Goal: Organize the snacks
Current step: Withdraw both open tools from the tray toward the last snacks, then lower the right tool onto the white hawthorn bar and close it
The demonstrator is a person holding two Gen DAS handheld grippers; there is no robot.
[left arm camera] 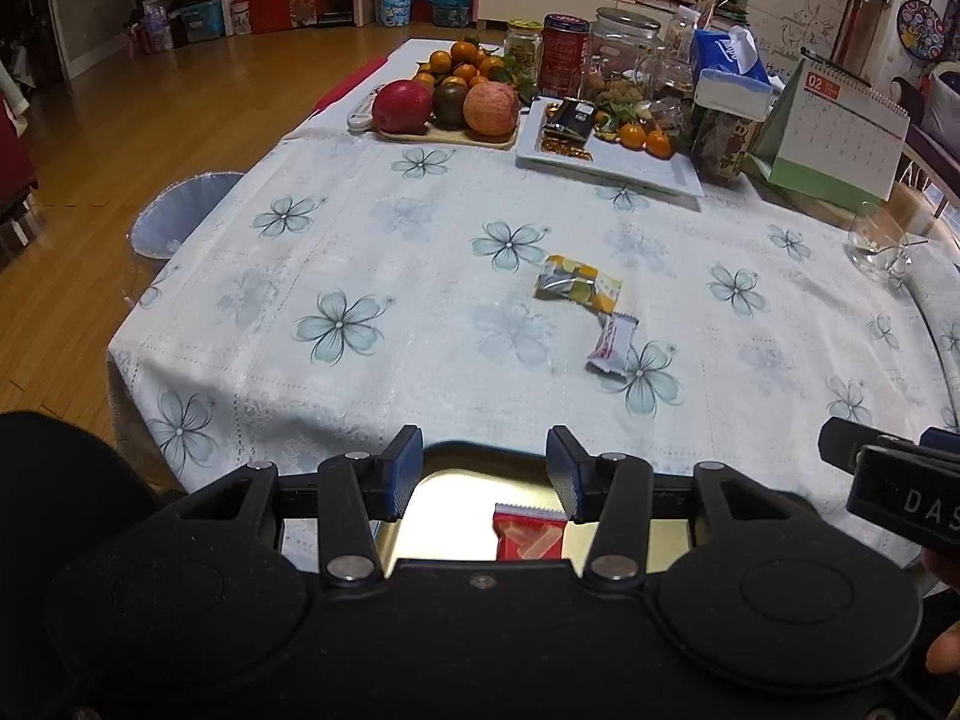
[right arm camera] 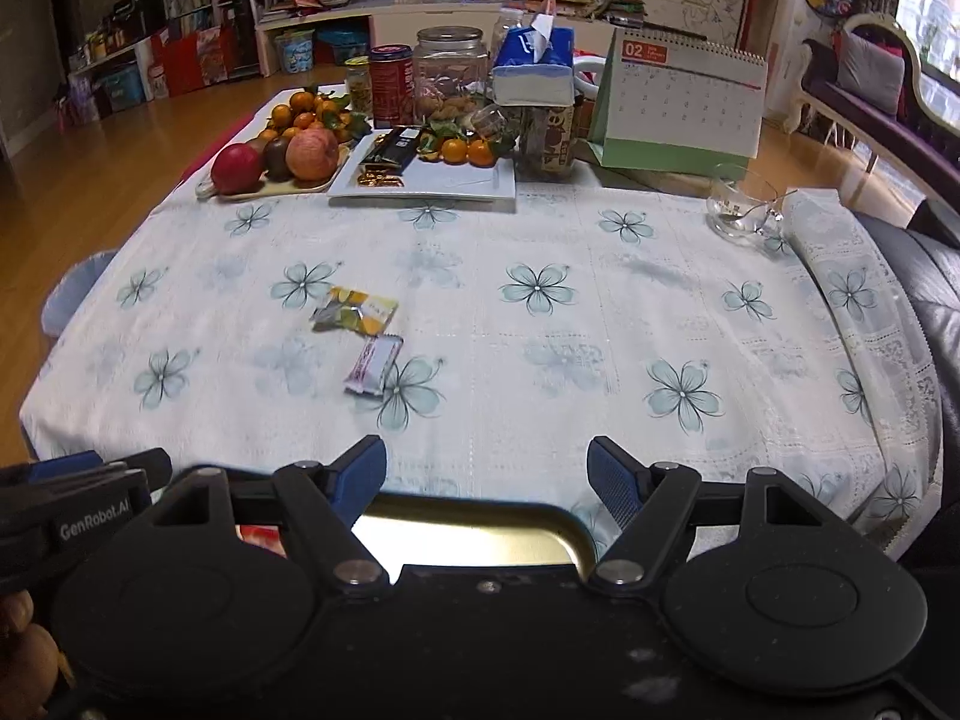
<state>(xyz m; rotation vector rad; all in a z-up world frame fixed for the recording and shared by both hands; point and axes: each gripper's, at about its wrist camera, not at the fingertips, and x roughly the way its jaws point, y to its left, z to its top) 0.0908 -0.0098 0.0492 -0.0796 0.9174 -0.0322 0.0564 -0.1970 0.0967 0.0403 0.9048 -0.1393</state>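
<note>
A yellow and silver snack packet and a white and pink snack packet lie on the flowered tablecloth; both also show in the right wrist view. A gold tray sits at the near table edge with a red snack packet in it. My left gripper is open and empty above the tray. My right gripper is open and empty above the same tray. The red packet shows partly behind its left finger.
At the far side stand a wooden board with apples and tangerines, a white plate with chocolates and tangerines, jars, a tissue box, a desk calendar and a glass bowl. A blue stool stands left of the table.
</note>
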